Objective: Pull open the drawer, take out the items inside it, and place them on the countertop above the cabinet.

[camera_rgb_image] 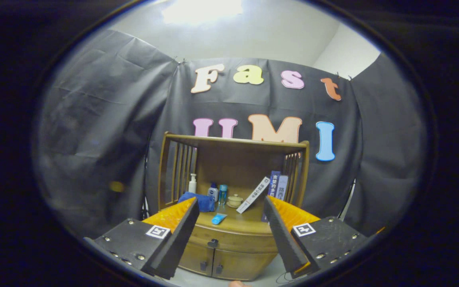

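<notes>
Facing drawer beyond open hand-held gripper

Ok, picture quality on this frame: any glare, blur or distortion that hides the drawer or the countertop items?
Gripper view: a ceiling light blows out overhead, but the wooden cabinet is evenly lit. Fisheye bending curves the cloth wall and cabinet posts. The drawer and its handle read clearly between the open gripper fingers. The countertop bottles are small and soft, and the wall at the sides is blurred.

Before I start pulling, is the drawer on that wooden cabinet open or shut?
Shut. The drawer front sits flush under the countertop, its handle untouched. The gripper is open, short of it.
</notes>
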